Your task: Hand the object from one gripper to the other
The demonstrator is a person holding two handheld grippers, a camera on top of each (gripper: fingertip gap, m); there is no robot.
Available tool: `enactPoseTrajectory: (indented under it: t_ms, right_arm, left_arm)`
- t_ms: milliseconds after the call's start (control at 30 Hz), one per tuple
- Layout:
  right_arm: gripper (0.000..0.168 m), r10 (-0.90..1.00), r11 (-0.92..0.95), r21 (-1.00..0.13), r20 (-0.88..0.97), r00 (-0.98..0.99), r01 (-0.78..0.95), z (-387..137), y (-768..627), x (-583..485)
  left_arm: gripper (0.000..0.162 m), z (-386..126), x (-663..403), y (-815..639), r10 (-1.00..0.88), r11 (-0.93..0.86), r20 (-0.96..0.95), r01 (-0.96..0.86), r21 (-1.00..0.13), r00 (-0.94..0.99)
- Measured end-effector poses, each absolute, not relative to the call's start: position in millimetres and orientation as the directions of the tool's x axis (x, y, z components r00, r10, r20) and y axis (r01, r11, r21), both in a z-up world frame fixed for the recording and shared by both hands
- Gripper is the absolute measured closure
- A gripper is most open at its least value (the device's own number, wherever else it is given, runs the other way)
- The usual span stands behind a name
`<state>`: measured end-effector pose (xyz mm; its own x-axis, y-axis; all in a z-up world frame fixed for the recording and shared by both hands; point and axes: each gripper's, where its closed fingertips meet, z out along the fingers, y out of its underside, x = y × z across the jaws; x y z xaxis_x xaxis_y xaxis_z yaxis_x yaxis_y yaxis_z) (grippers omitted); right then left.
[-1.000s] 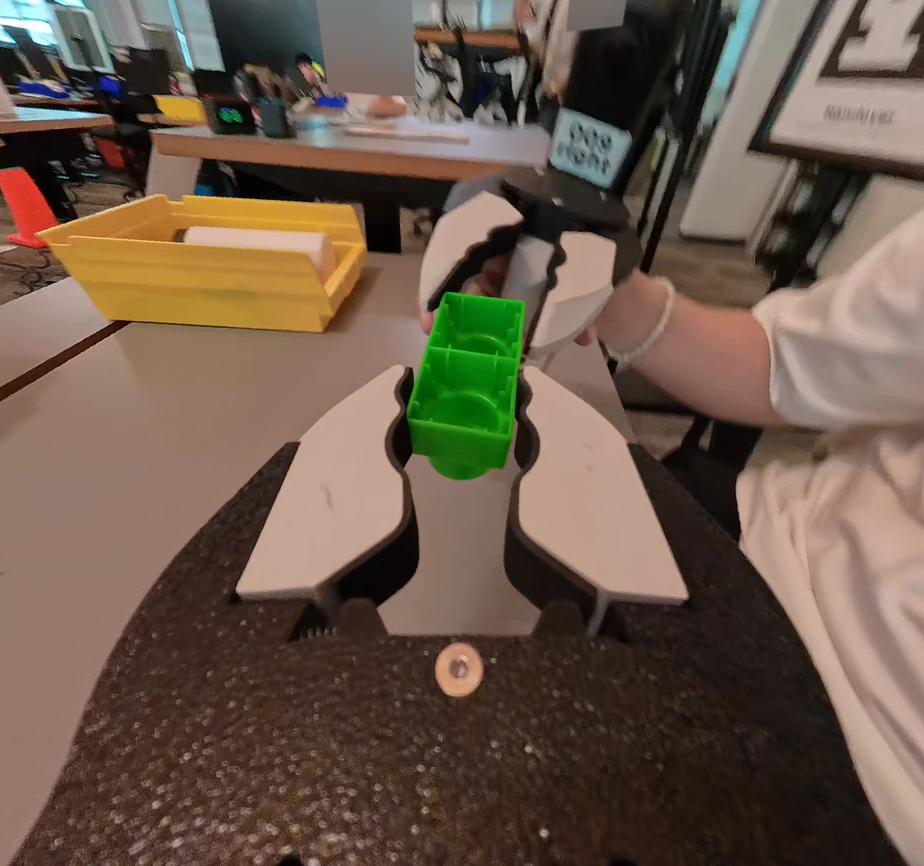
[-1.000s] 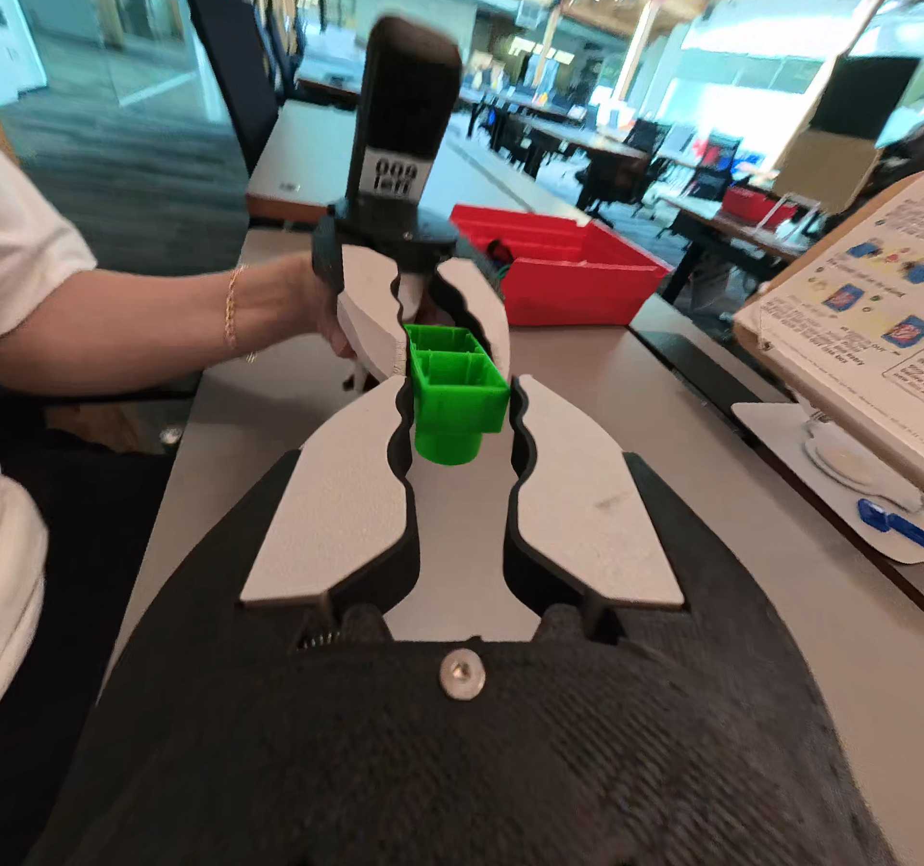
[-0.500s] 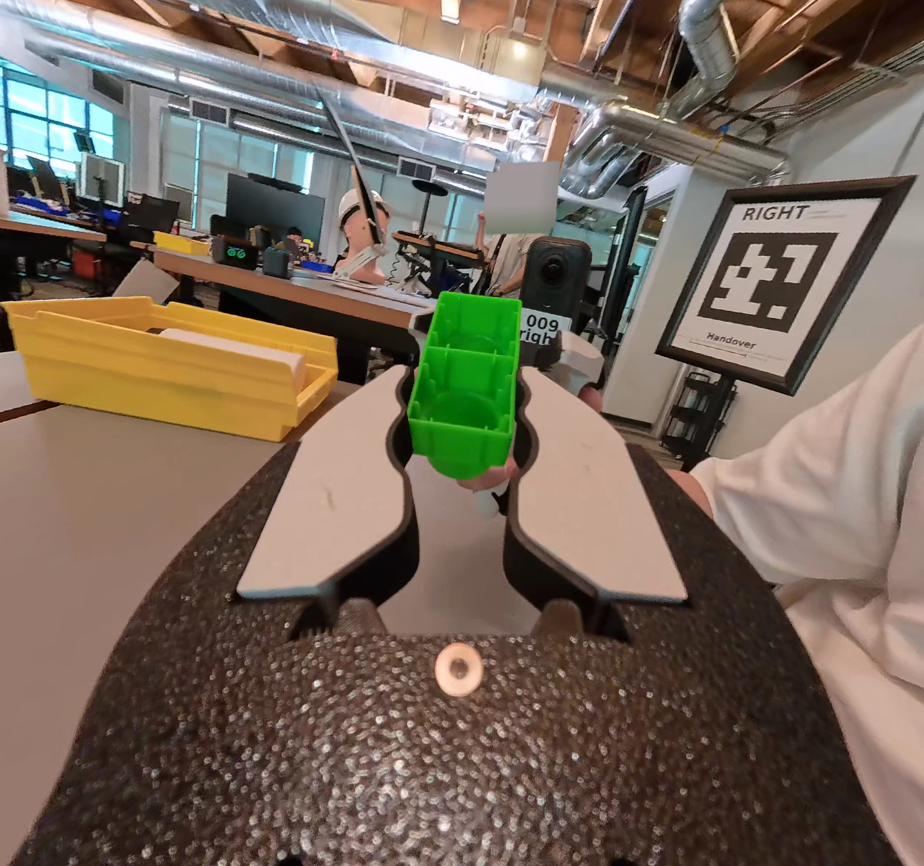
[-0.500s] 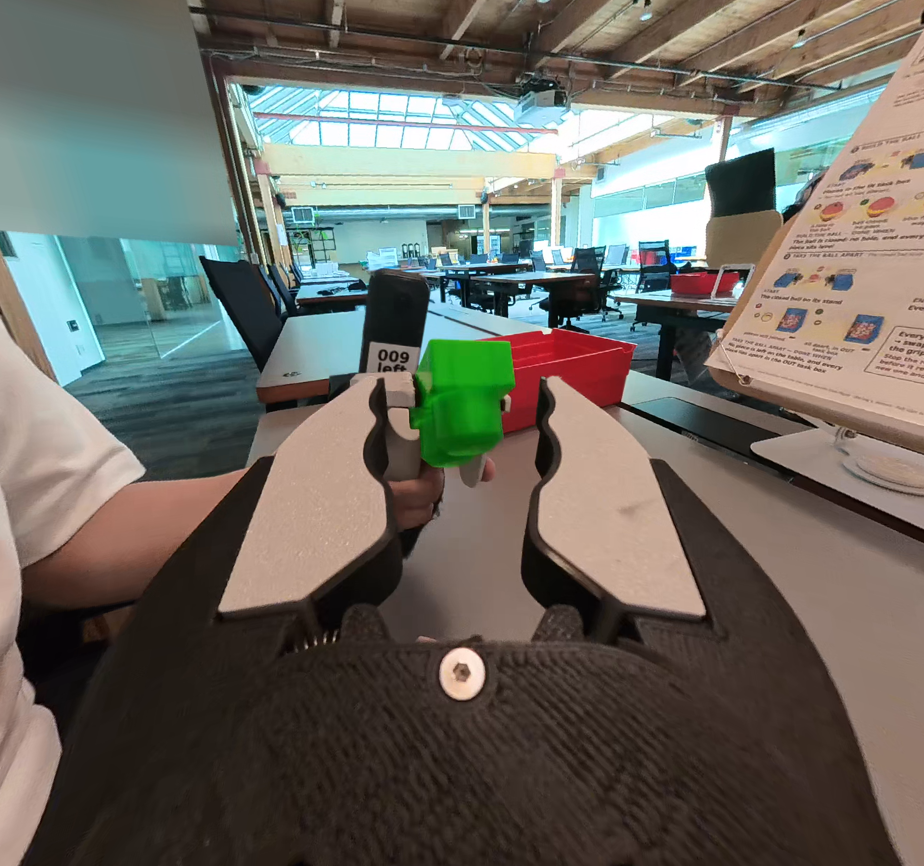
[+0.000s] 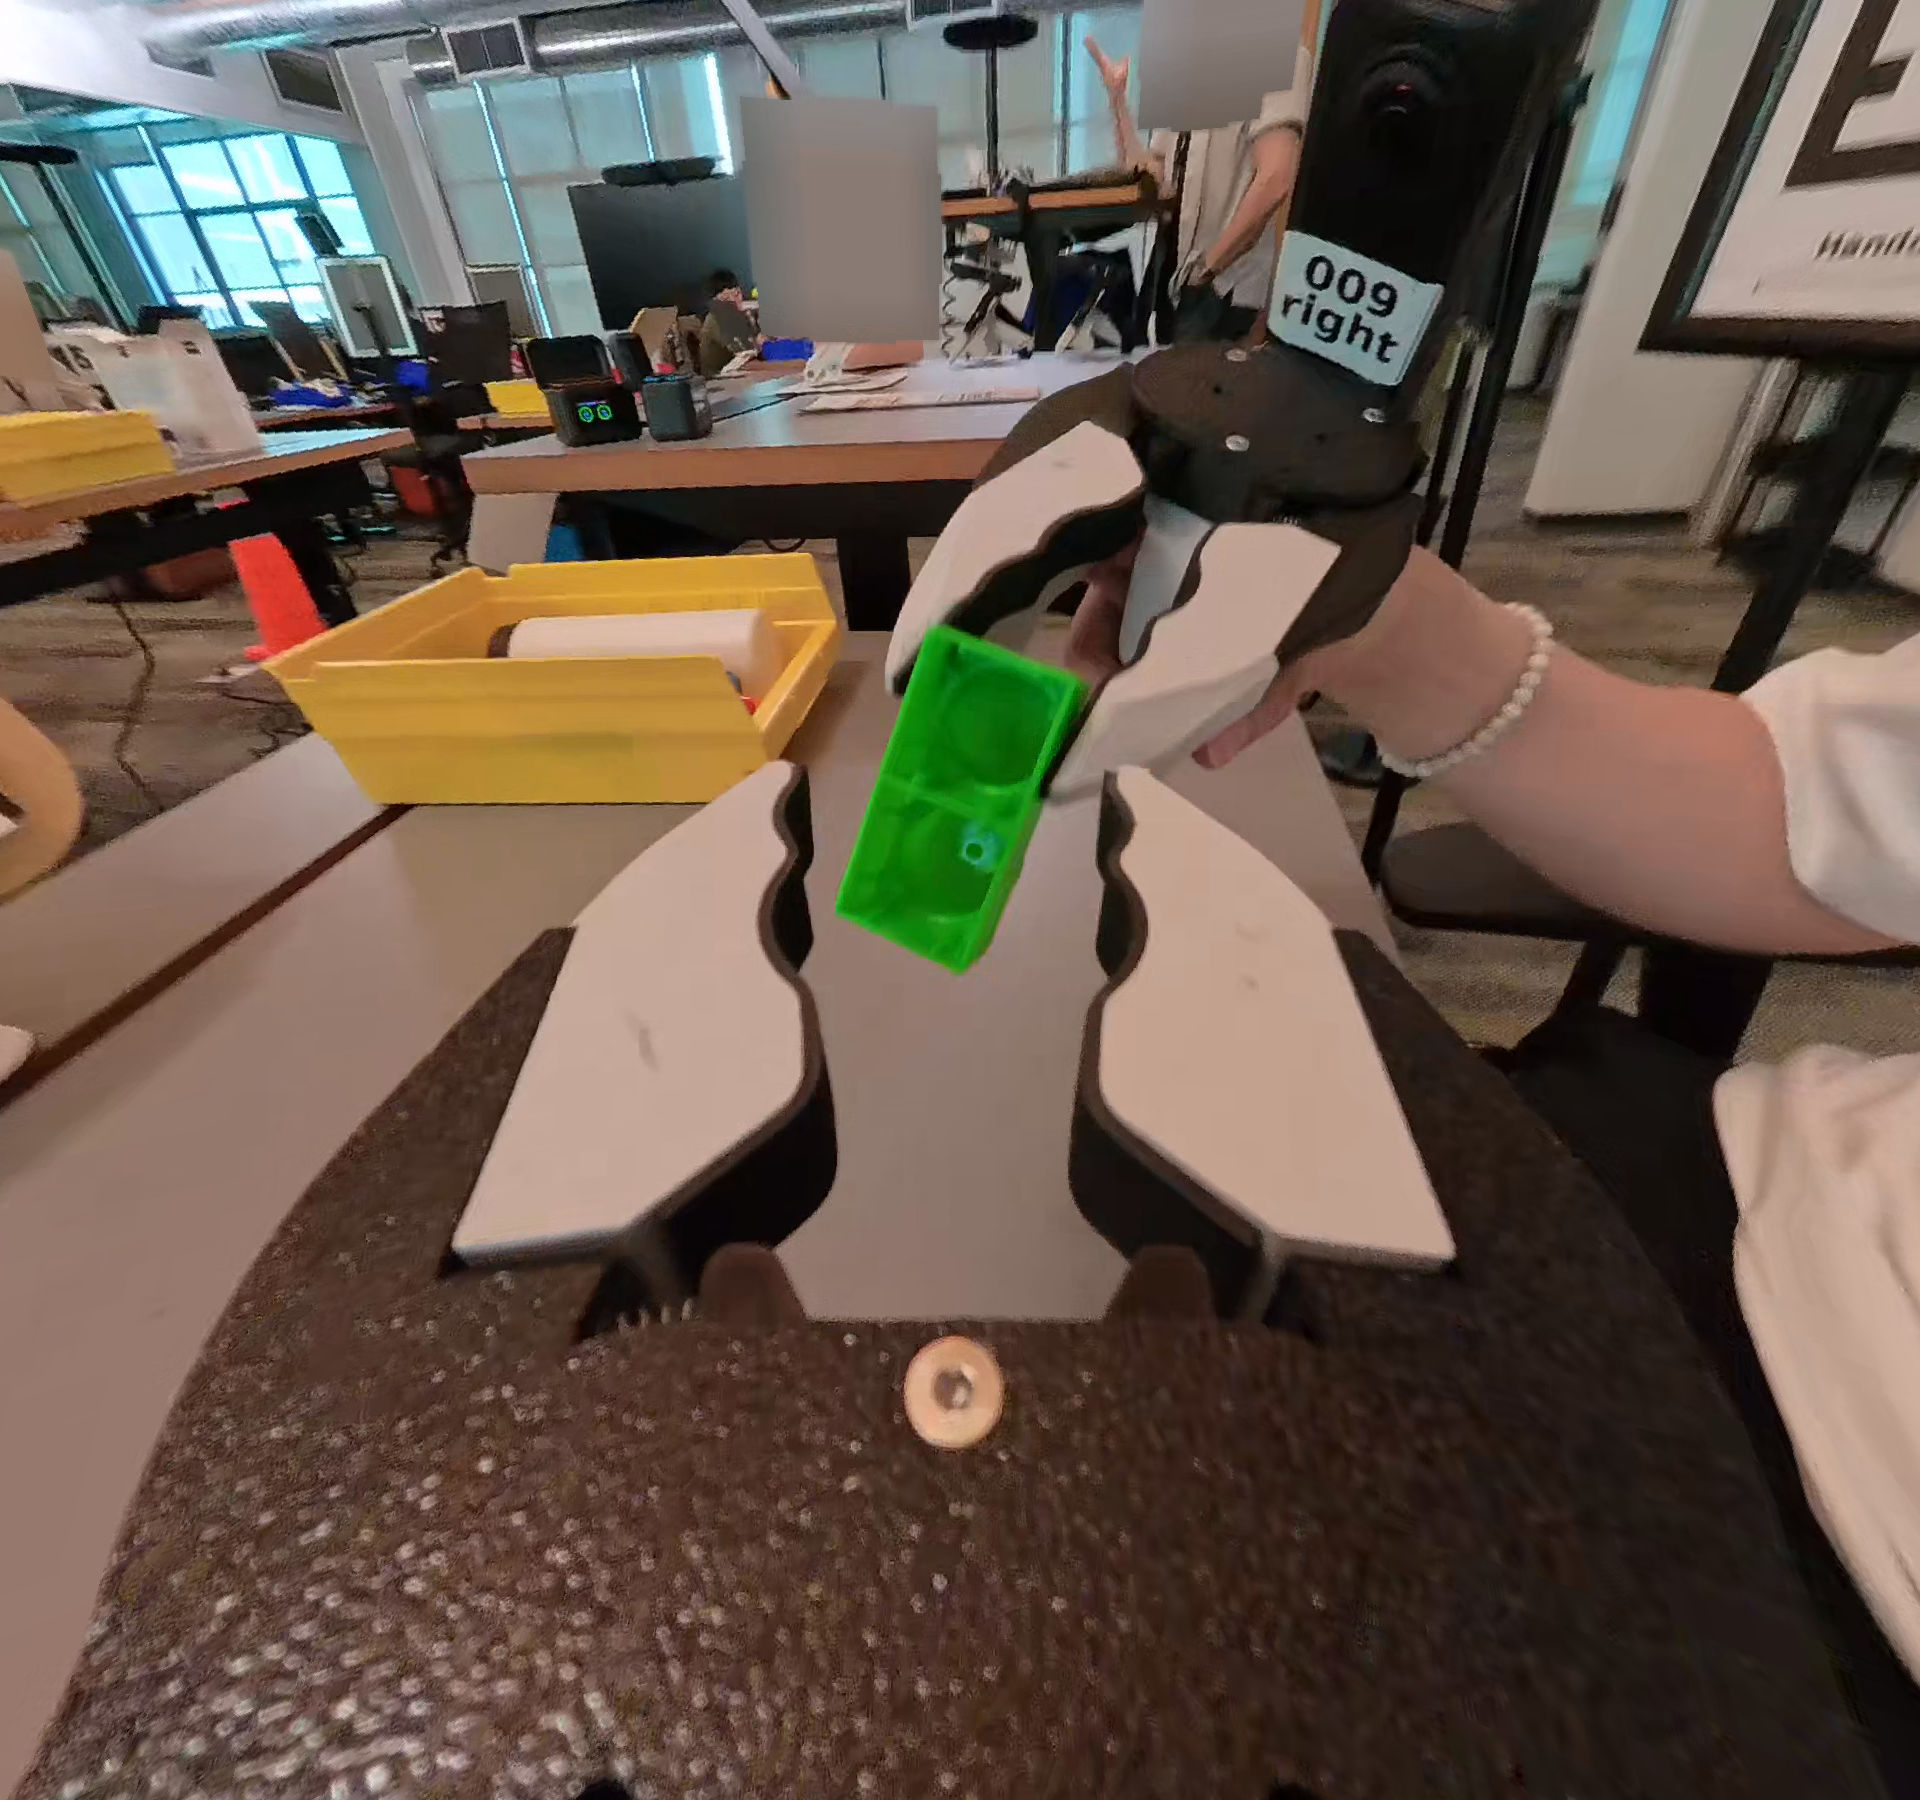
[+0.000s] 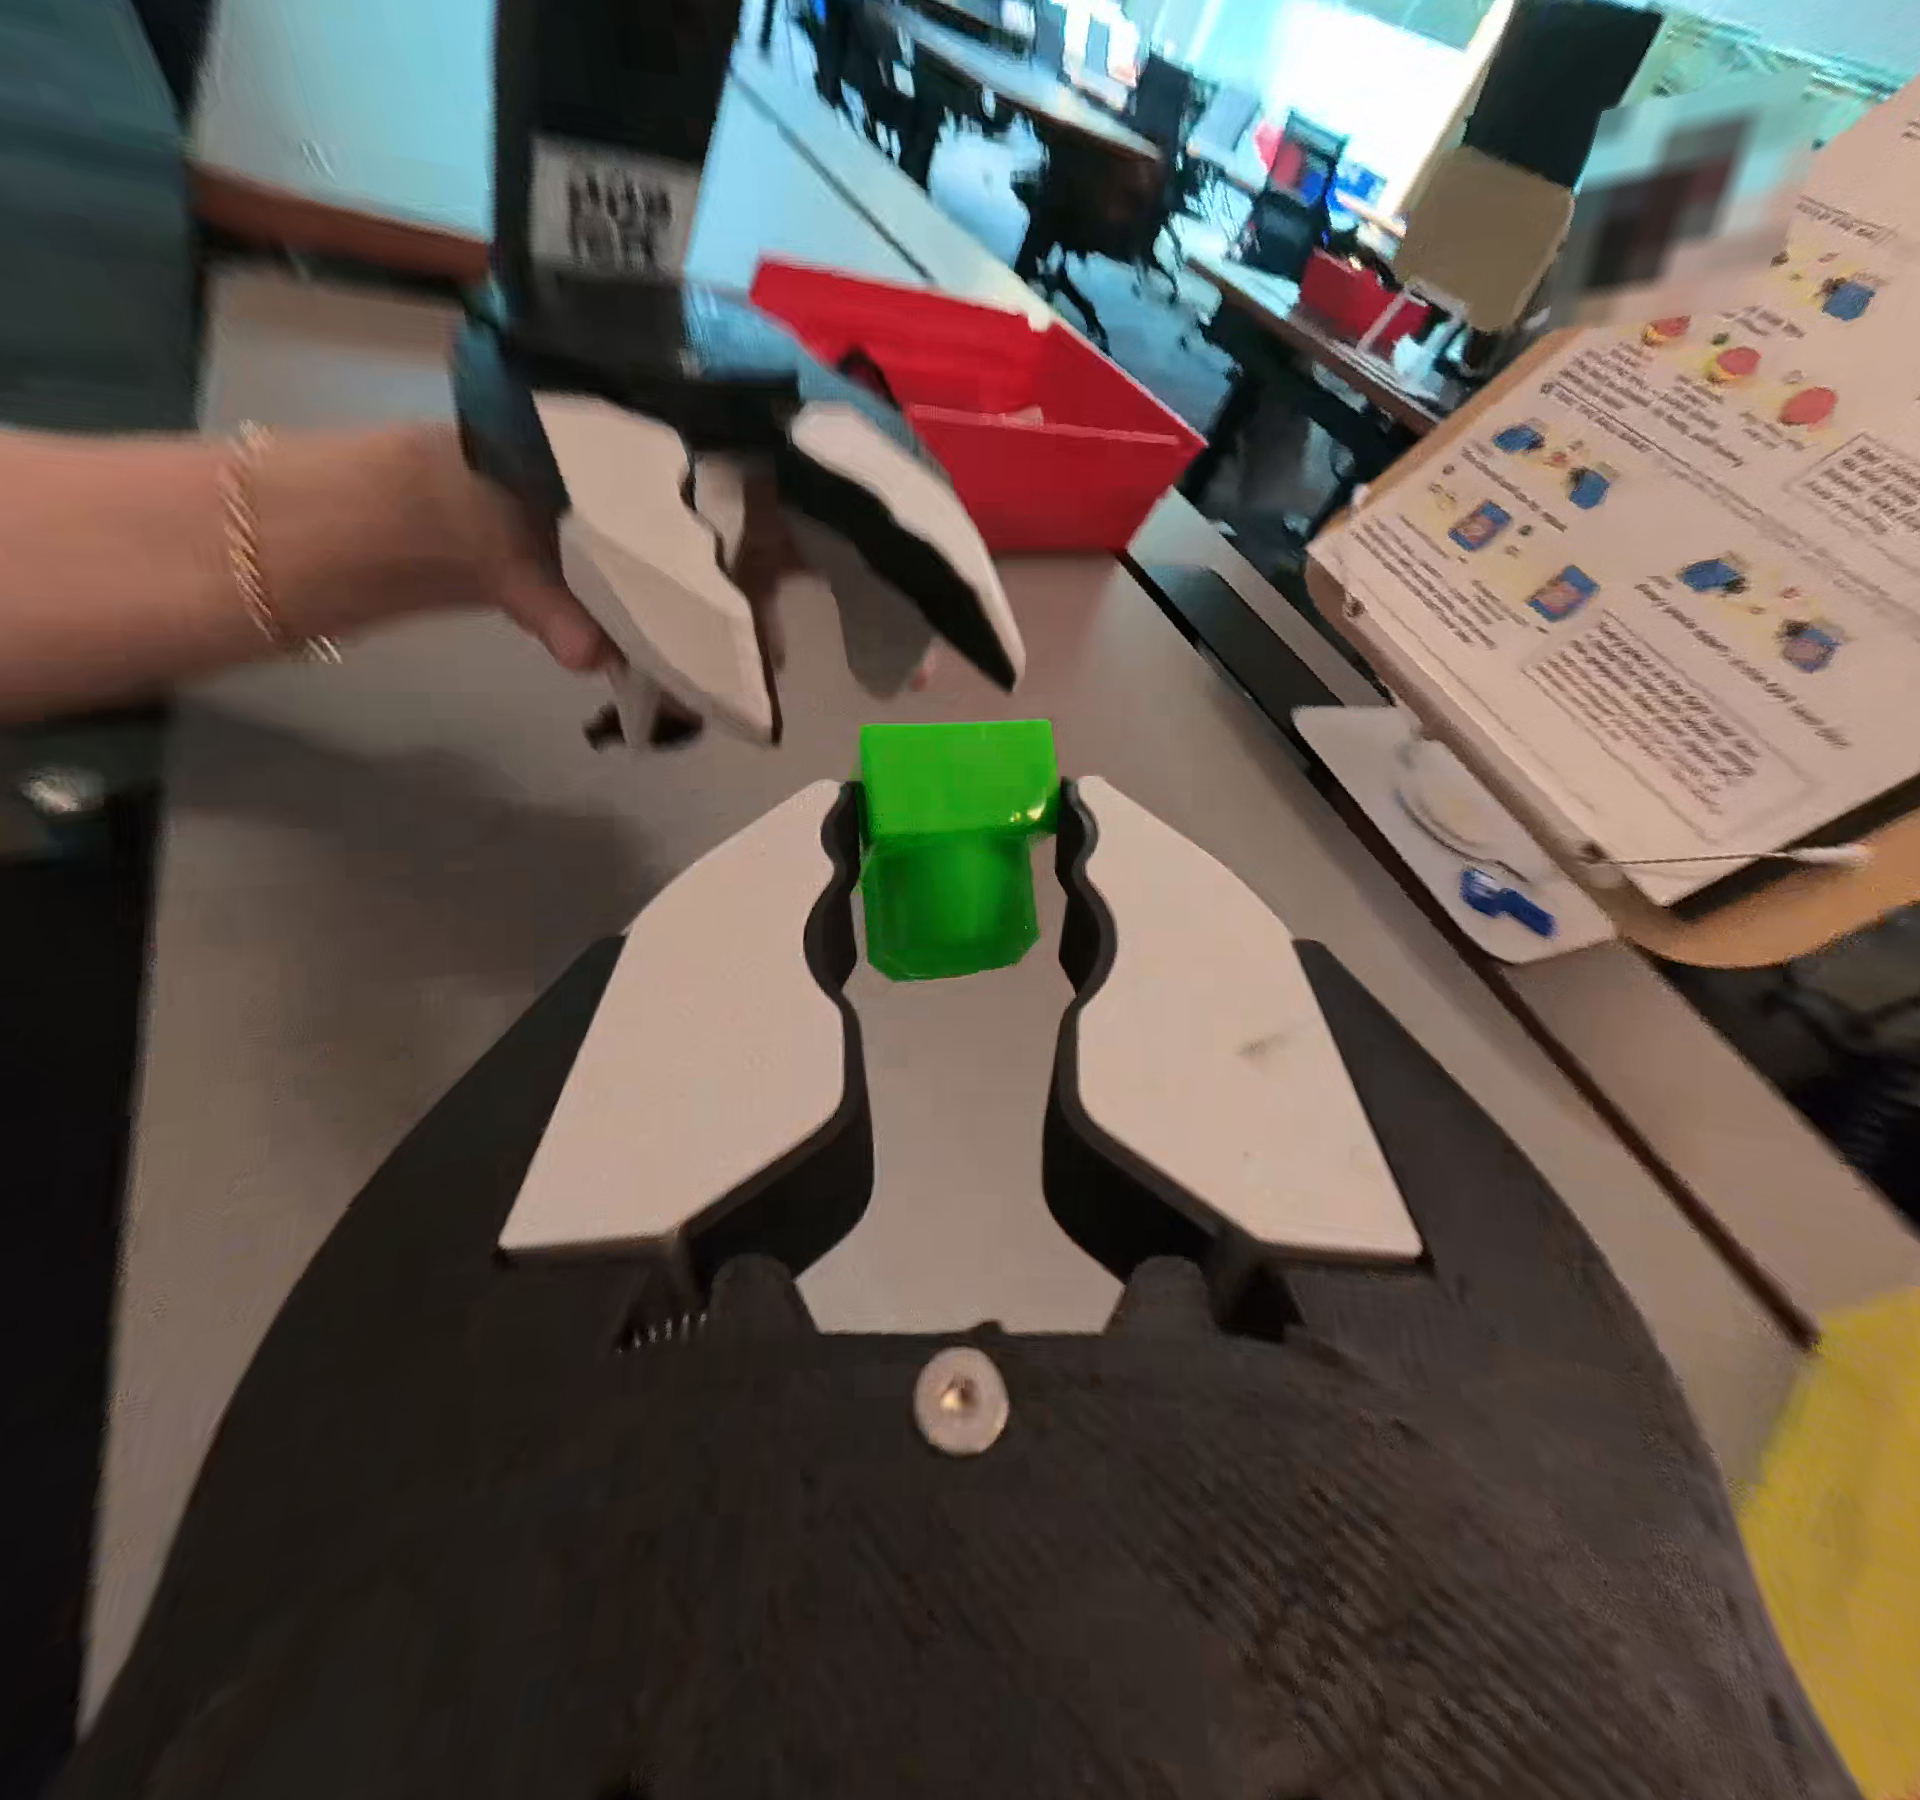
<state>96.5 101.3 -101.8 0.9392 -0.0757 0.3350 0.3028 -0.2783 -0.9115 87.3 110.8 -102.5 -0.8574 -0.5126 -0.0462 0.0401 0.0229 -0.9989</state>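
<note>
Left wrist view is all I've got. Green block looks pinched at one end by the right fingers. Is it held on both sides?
Observer: Yes. In the right wrist view the right gripper has a finger pressed on each side of the green block, near the tips.
Operator: Which face points back at the right camera?
Observer: The closed side, with a round peg sticking out toward that camera.
Operator: What's behind the left gripper?
Observer: A red bin on the table, beyond the left gripper.
</note>
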Motion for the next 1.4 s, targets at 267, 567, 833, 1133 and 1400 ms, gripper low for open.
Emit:
enactPoseTrajectory:
  t_ms: [267,567,833,1133,1400]
  right_arm:
    - [0.132,-0.156,-0.459,-0.753,0.591,0.792,0.472,-112,111,108]
    - [0.132,-0.207,-0.548,-0.584,0.789,0.579,0.599,-110,117,118]
    - [0.132,-0.186,-0.407,-0.535,0.842,0.506,0.740,-101,126,99]
    - [0.132,-0.117,-0.371,-0.488,0.869,0.481,0.790,-108,135,84]
    - [0.117,-0.179,-0.251,-0.705,0.708,0.684,0.664,-99,133,83]
  left_arm:
    - [0.117,-109,95,107,-0.628,0.119,0.021,-0.122,-0.985,-0.778]
    - [0.107,-118,106,112,-0.733,-0.028,0.273,-0.373,-0.927,-0.623]
    - [0.062,-127,114,122,-0.707,-0.078,0.353,-0.428,-0.901,-0.613]
    - [0.087,-128,101,114,-0.517,-0.133,0.509,-0.522,-0.842,-0.689]
    - [0.088,-116,106,118,-0.364,-0.301,0.633,-0.557,-0.775,-0.684]
